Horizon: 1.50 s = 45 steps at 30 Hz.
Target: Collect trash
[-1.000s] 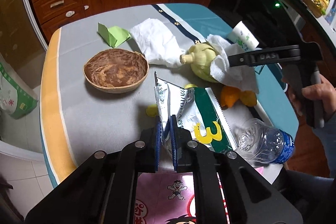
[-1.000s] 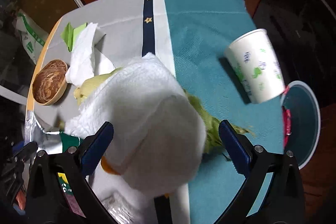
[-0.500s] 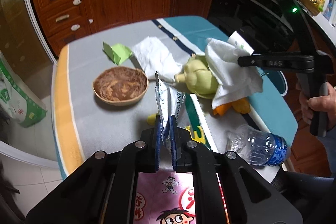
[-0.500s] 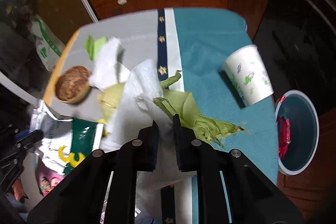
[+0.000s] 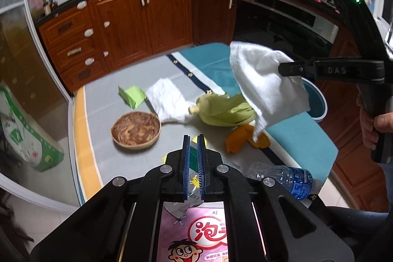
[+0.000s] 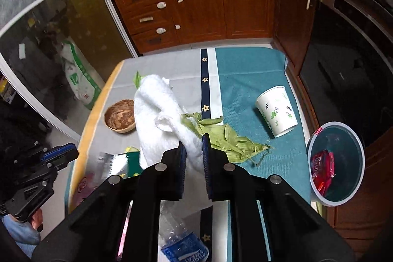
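Note:
My right gripper (image 6: 194, 146) is shut on a white paper towel (image 6: 159, 119) and holds it hanging above the table; the towel also shows in the left wrist view (image 5: 265, 82). My left gripper (image 5: 193, 146) is shut on a silver and green snack wrapper (image 5: 194, 186), lifted above the table; the wrapper also shows in the right wrist view (image 6: 118, 162). A teal trash bin (image 6: 336, 161) with a red wrapper (image 6: 323, 168) inside stands on the floor off the table's right edge. Green corn husks (image 6: 221, 136) lie mid-table.
On the table lie a paper cup (image 6: 277, 112) on its side, a wooden bowl (image 5: 136, 129), a second white tissue (image 5: 169, 100), green folded paper (image 5: 131, 96), orange peel (image 5: 239, 138), a crushed plastic bottle (image 5: 282, 176) and a pink snack bag (image 5: 196, 232).
My right gripper closed on the paper towel and lifted it off the corn husk. My left gripper rose with the snack wrapper. Both views pulled up and back from the table.

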Motion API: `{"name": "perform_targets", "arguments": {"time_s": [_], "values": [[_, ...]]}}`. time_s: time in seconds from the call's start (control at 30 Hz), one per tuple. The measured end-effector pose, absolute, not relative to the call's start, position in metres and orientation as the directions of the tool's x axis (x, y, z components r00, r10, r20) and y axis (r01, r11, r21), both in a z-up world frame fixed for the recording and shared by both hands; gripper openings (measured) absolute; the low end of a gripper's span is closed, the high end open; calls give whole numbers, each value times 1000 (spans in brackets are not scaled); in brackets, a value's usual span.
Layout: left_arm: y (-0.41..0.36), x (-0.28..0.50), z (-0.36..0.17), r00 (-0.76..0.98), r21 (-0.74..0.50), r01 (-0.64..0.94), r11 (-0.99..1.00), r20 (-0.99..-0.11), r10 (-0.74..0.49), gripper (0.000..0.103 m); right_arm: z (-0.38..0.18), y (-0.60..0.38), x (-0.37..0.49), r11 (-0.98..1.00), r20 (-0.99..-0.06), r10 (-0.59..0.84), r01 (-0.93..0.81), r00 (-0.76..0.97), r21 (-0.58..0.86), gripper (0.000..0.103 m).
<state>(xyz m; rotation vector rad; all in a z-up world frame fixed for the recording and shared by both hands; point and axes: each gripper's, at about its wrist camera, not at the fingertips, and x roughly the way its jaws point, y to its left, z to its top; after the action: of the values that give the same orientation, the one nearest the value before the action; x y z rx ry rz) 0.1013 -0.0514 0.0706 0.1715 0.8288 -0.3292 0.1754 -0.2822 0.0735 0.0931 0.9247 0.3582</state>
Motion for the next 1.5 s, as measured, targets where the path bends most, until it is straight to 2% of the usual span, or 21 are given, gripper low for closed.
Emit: {"name": "perform_targets", "arguments": {"time_s": [0.23,0.27,0.33,0.37,0.4,0.53,0.67,0.73,0.77,0.8,0.87,1.03,1.1,1.13,1.17,1.37,1.4,1.43,1.47,1.5], "values": [[-42,105,30,510,5,382,924,-835,-206,9,61,-293,156,940,-783,326,-267,530,211,12],[-41,105,22,479,-9,388,921,-852,-211,12,59,-294,152,940,-787,324,-270,525,207,12],[-46,101,7,435,-8,420,907,-876,-209,35,55,-295,147,941,-796,318,-272,516,199,12],[-52,97,2,426,11,450,893,-882,-203,60,53,-296,146,942,-799,315,-270,512,199,12],[-58,93,-2,428,35,473,881,-882,-195,68,51,-298,146,943,-801,315,-267,510,201,12],[-85,86,-22,450,173,537,826,-887,-107,70,45,-300,147,943,-808,319,-252,494,219,12],[-93,107,-47,432,225,513,829,-902,-23,70,42,-294,145,940,-811,325,-260,485,222,12],[-87,119,-51,423,220,492,843,-906,-10,69,42,-292,143,938,-811,327,-268,484,219,12],[-85,123,-52,418,208,481,852,-909,-14,54,42,-292,143,938,-811,328,-269,484,219,12],[-82,126,-51,405,181,474,862,-914,-30,31,43,-292,143,937,-810,330,-270,485,221,12],[-79,127,-44,409,158,458,875,-911,-50,10,41,-295,143,937,-809,332,-269,484,224,12],[-73,125,-13,453,120,419,900,-887,-93,5,26,-302,148,940,-826,325,-256,461,227,14],[-71,124,-4,458,103,417,903,-882,-111,4,9,-308,155,946,-843,314,-223,437,237,43],[-71,123,-1,460,97,414,905,-880,-117,4,-1,-311,160,949,-850,306,-204,429,238,71],[-71,123,3,460,85,411,908,-879,-126,4,-7,-311,162,951,-854,300,-201,426,234,77],[-79,118,22,487,76,413,907,-861,-149,4,-59,-308,187,968,-892,245,-148,380,203,77],[-79,119,24,493,81,408,909,-858,-144,4,-62,-307,187,967,-894,248,-147,374,207,76],[-79,121,26,495,81,402,912,-857,-142,4,-65,-307,187,965,-894,257,-151,368,215,54],[-77,122,28,496,71,394,916,-856,-147,4,-65,-307,185,960,-894,276,-153,353,235,15],[-76,123,31,498,64,391,918,-854,-153,4,-63,-308,182,952,-891,302,-154,339,264,3]]}}
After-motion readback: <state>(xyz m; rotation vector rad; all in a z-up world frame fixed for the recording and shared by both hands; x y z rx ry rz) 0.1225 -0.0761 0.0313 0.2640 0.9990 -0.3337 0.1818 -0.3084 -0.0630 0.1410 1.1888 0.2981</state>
